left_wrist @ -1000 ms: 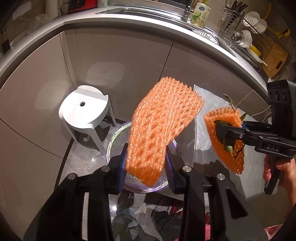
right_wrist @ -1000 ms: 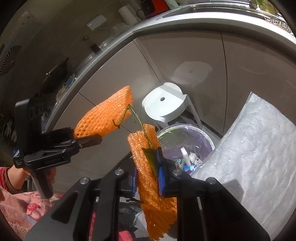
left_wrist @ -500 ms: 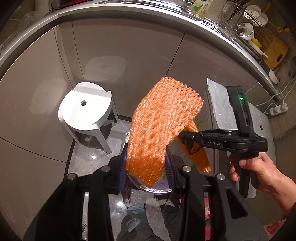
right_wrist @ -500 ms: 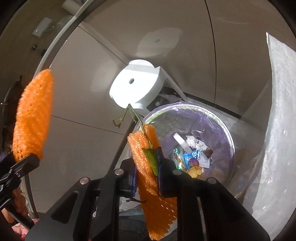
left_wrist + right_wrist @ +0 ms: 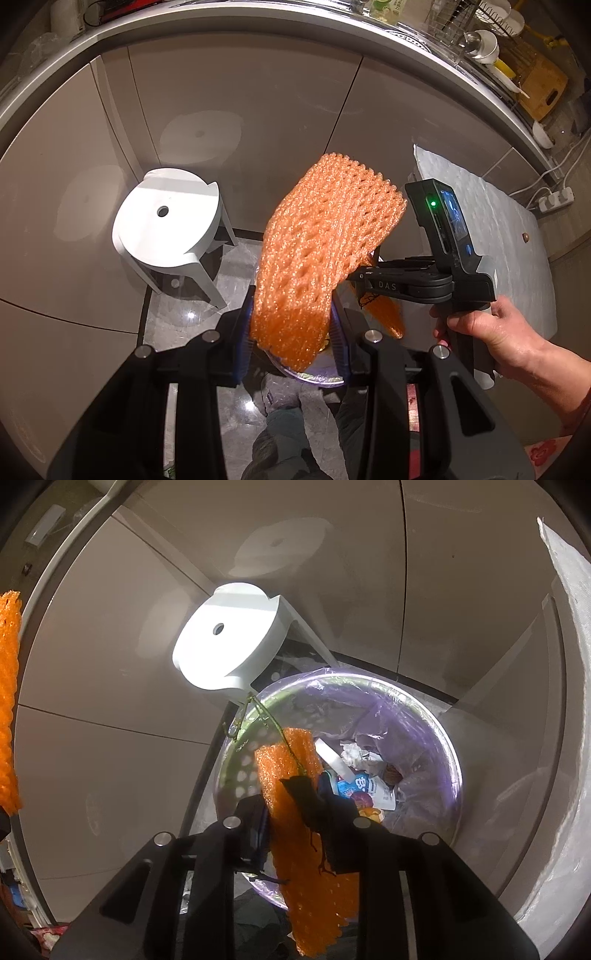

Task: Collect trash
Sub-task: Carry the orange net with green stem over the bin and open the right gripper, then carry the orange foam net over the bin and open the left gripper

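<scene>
Two pieces of orange foam net are up in the air, one in each tool, and neither is in the bin yet. The left gripper squeezes the big foam net between its blue pads, and the net stands up in front of the fingers. The bin peeks out just under that net.

The right gripper has the small foam net and a dark leaf with a thin stem between its fingers. Its jaws are opening now, so I think this piece is about to drop. The purple-lined bin sits right below and ahead of those fingers. Wrappers and crumpled paper already lie inside, so some trash has been collected. Both nets are left to let go.

The letters "DAS" show on the right tool's arm in the left wrist view. A blue wrapper in the bin has print, but it is too small to read.
</scene>
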